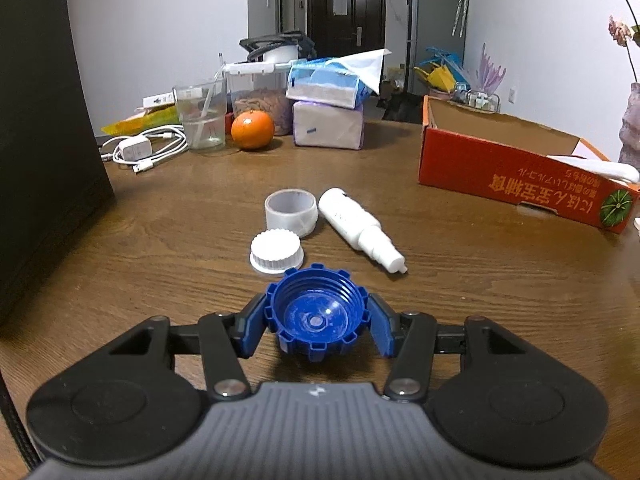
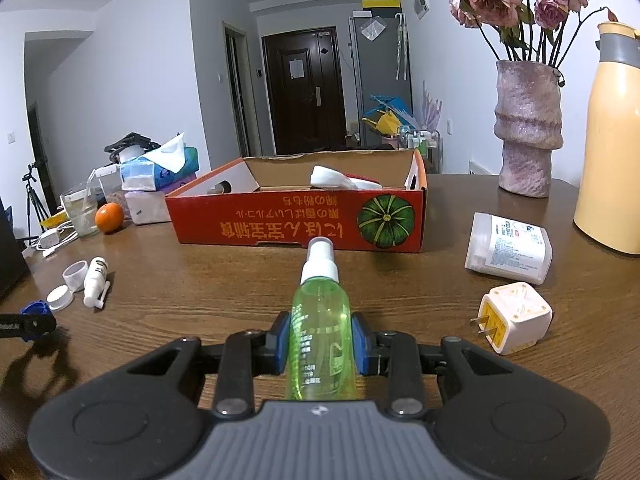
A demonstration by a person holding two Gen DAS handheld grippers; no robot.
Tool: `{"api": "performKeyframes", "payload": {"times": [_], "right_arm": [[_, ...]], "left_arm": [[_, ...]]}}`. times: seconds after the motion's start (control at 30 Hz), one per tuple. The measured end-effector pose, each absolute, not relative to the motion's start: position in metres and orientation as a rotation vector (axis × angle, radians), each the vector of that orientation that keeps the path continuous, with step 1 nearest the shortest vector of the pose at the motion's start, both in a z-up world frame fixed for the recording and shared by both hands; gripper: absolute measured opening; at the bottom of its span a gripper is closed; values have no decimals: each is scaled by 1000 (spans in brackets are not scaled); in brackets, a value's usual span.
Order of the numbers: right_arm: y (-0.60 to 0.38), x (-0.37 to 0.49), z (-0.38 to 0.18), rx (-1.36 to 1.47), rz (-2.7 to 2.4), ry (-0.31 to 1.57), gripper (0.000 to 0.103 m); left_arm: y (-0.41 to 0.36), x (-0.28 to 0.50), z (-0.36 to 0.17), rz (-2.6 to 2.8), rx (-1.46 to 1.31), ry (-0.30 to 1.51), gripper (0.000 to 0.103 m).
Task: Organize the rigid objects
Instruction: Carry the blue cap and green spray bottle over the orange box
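Note:
My left gripper (image 1: 317,320) is shut on a blue ridged cap (image 1: 316,312), open side up, just above the wooden table (image 1: 480,280). Ahead of it lie a white cap (image 1: 276,250), a clear cap cup (image 1: 291,213) and a white nozzle bottle (image 1: 358,232). My right gripper (image 2: 320,336) is shut on a green spray bottle (image 2: 321,320), its nozzle pointing toward the orange cardboard box (image 2: 296,220). The box (image 1: 520,184) holds some white items. The left gripper shows at the left edge of the right wrist view (image 2: 28,322).
A white plug adapter (image 2: 516,318) and a white labelled container (image 2: 508,254) lie to the right. A pink vase (image 2: 528,128) and a yellow jug (image 2: 610,140) stand behind. An orange (image 1: 253,130), a glass (image 1: 202,120), tissue packs (image 1: 328,108) and a charger (image 1: 136,150) sit far left. A black box (image 1: 44,140) stands left.

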State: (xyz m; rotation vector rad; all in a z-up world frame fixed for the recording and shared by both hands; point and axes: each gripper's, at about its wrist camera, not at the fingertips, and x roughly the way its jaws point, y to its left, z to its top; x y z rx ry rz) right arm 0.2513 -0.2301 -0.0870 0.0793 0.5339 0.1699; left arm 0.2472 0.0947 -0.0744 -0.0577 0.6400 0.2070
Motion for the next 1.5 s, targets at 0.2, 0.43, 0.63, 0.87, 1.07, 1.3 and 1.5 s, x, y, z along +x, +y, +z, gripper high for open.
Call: {"api": "performKeyframes", "payload": {"times": [0.2,0.43,0.63,0.87,1.07,1.3,1.5], "right_arm": [[-231,249,-83,81,173,520,30],[-232,246,-76,82,179,498,30],[-234,246,-70,81,176,482,30],[-234,248,-63,80,182,474,30],[-232,252,-52,78,186,452,30],[-231,260,-43,91,186,437,30],[-229,271,-36,109,182,421,30]], "left_arm": [[81,244,-65,172,-48,611,54],[64,245,-51,134,-39,576,54],[49,250,-37,101,-28,541,54],[32,260,-23,61,-32,506,54],[18,269,-12,31,-51,477,54],[5,281,-1,17,-68,450,54],[-2,295,4,18,-81,439,54]]}}
